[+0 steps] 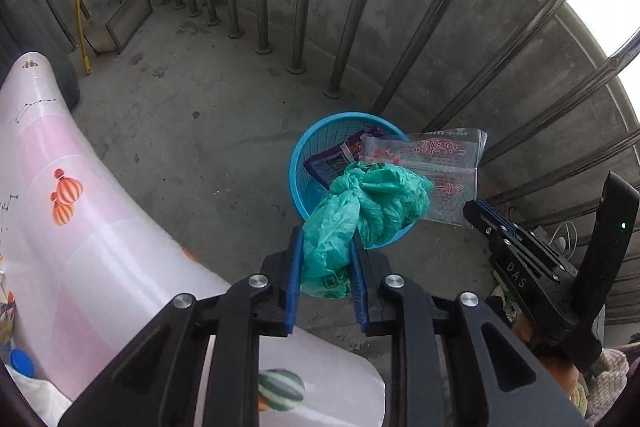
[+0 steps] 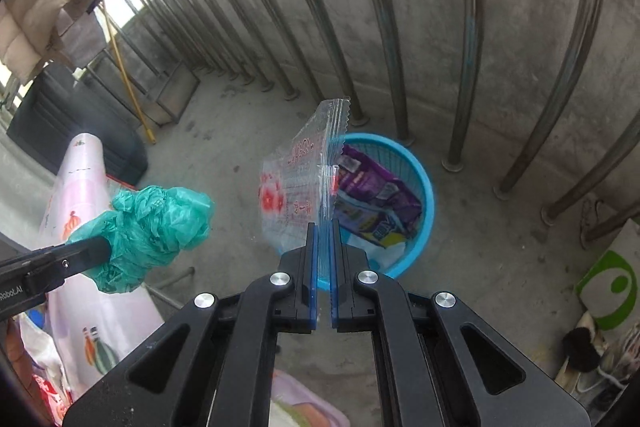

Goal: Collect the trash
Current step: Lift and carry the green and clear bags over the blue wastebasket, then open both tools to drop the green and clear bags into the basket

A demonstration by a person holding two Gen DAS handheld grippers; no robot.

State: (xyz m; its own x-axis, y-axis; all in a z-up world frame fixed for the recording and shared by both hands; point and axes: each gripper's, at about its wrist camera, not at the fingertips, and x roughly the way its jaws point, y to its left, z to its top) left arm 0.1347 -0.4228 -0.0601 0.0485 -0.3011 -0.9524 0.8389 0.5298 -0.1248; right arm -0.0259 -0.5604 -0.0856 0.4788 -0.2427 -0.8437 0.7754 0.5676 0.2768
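Concrete floor (image 1: 180, 131): left fingers (image 1: 326, 259) pinch green bag (image 1: 372, 203), right fingers (image 2: 324, 239) clamp clear packet (image 2: 304, 171); only right view shows shoes (image 2: 584, 351).

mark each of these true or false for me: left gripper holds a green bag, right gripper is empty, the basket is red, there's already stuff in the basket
The left hand-held gripper holds a green plastic bag: true.
The right hand-held gripper is empty: false, it is shut on a stack of clear printed packets.
The basket is red: false, it is blue.
The basket already has trash in it: true, purple wrappers lie inside.
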